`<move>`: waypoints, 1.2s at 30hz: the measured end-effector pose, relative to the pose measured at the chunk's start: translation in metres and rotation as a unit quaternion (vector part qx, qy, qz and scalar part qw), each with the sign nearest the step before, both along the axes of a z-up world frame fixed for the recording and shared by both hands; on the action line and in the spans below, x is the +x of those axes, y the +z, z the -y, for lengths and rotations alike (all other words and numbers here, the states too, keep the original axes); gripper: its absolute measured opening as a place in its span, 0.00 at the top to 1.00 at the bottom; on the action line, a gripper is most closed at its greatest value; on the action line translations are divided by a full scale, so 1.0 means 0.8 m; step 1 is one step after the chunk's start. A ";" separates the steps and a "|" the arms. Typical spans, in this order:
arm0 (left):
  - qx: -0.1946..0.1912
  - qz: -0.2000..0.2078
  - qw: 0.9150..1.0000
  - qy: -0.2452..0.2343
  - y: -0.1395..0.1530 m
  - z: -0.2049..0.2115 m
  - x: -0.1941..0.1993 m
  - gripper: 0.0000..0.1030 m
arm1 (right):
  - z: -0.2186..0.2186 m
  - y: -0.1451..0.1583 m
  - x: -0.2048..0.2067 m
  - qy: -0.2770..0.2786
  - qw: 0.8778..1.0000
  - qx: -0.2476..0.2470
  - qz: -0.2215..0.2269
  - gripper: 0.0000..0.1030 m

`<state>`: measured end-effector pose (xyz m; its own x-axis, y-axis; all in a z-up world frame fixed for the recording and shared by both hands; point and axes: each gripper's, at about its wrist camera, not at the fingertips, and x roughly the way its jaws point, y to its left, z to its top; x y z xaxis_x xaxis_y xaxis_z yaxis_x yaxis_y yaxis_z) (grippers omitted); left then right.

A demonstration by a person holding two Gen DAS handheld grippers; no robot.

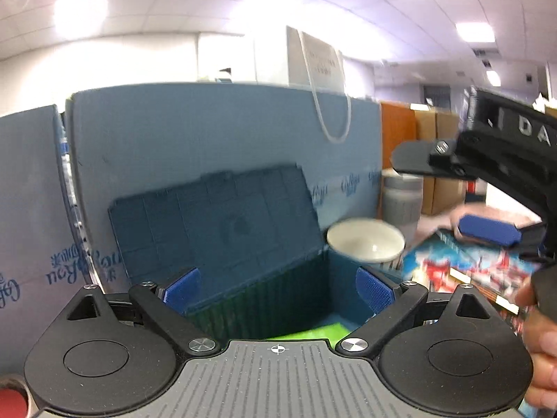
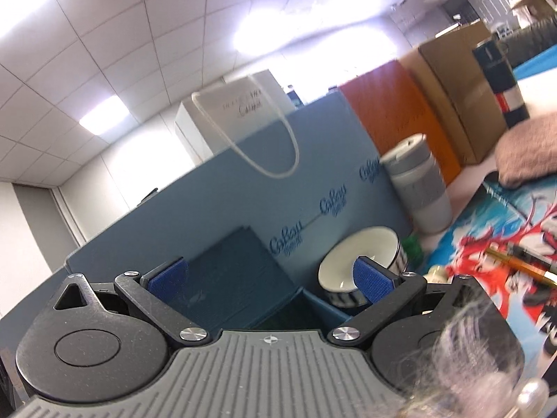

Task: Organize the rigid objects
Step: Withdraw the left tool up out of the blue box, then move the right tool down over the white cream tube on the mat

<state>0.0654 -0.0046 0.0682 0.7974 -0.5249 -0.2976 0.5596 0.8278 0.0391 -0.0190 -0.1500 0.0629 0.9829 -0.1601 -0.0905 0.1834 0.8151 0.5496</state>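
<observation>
A dark teal storage box [image 1: 278, 296] stands open, its lid [image 1: 216, 223] leaning back against a blue panel; something bright green [image 1: 313, 332] lies inside. My left gripper [image 1: 278, 291] is open and empty just above the box opening. My right gripper [image 1: 463, 202] shows at the right of the left wrist view, open and empty above a colourful mat [image 1: 463, 271]. In the right wrist view, the right gripper [image 2: 271, 277] is open over the box [image 2: 278, 313]. A white bowl with a striped side [image 2: 362, 264] sits to the right of the box; it also shows in the left wrist view [image 1: 365, 244].
A grey and white tumbler [image 2: 417, 188] stands behind the bowl. Pens [image 2: 522, 264] lie on the colourful mat [image 2: 487, 237]. A pink cushion [image 2: 529, 153], a dark can [image 2: 497, 80], cardboard boxes [image 2: 459, 87] and a white bag [image 2: 240, 111] are behind.
</observation>
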 end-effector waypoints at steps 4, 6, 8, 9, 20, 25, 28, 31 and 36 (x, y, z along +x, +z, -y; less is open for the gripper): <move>-0.058 0.004 0.998 0.010 0.014 -0.005 -0.011 0.04 | 0.011 0.015 -0.015 -0.004 1.000 -0.018 0.013 0.00; -0.083 0.011 0.996 0.008 0.020 -0.008 -0.017 0.03 | 0.018 0.022 -0.020 -0.001 0.999 -0.037 0.013 0.00; -0.102 0.019 0.995 0.012 0.026 -0.011 -0.023 0.02 | 0.025 0.027 -0.027 0.002 0.998 -0.056 0.011 0.00; -0.113 0.019 0.993 0.012 0.029 -0.013 -0.025 0.02 | 0.030 0.028 -0.032 0.004 0.998 -0.062 0.009 0.00; -0.144 -0.006 0.989 -0.001 0.033 -0.005 -0.037 0.01 | 0.099 0.001 -0.058 -0.028 0.997 -0.062 -0.036 0.00; -0.122 -0.014 0.992 -0.009 0.026 0.005 -0.037 0.01 | 0.132 -0.005 -0.068 -0.036 0.996 -0.055 -0.063 0.00; -0.113 -0.033 0.993 -0.023 0.019 0.013 -0.034 0.01 | 0.156 -0.012 -0.072 -0.030 0.995 -0.035 -0.084 0.00; -0.101 -0.043 0.993 -0.034 0.012 0.024 -0.037 0.01 | 0.178 -0.024 -0.073 -0.004 0.994 0.006 -0.110 0.00; -0.086 -0.060 0.993 -0.058 0.002 0.036 -0.041 0.01 | 0.190 -0.040 -0.048 0.057 0.986 0.048 -0.151 0.02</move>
<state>0.0326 -0.0336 0.0700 0.6931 -0.6621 -0.2852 0.6434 0.7465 -0.1695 -0.0577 -0.3022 0.0308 0.9198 -0.0275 -0.3914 0.2614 0.7868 0.5591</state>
